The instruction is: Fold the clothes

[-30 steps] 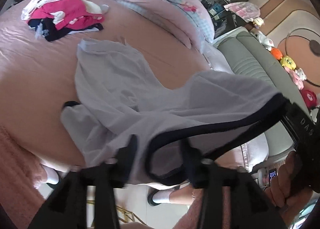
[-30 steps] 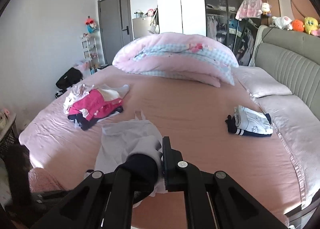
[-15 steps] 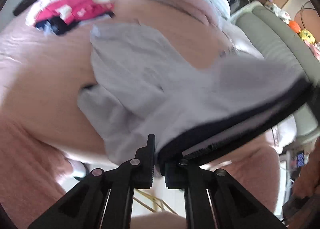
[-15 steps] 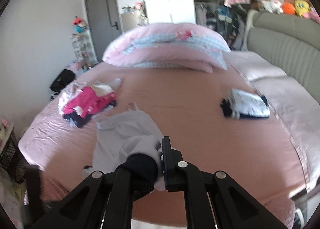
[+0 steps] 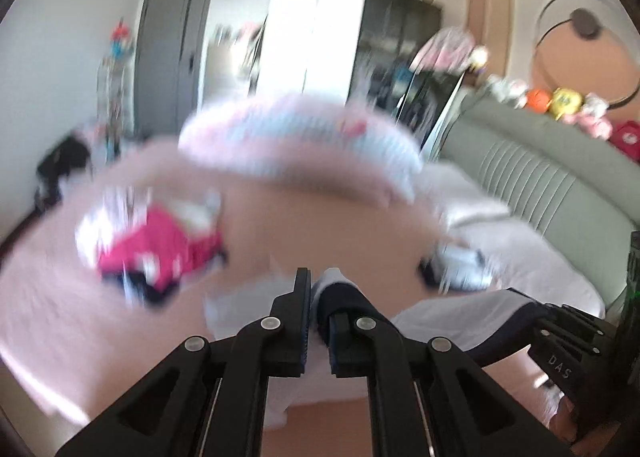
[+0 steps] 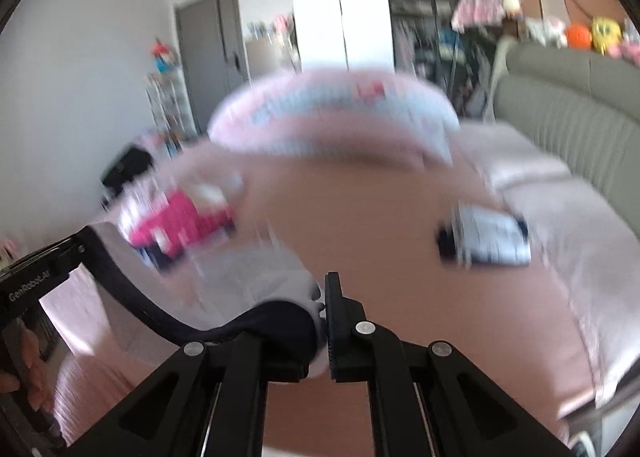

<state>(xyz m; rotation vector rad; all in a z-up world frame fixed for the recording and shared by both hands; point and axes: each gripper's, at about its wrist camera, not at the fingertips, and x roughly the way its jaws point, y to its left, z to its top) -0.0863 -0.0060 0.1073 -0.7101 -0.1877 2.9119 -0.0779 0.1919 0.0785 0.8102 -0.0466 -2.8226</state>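
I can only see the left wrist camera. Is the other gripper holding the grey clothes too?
Observer: Yes. The right gripper has its jaws shut on the garment, right on its dark band.
Child: And who's holding my gripper? I can't see behind it.
Observer: A hand shows at the left edge of the right wrist view, wrapped around the handle of the left gripper.
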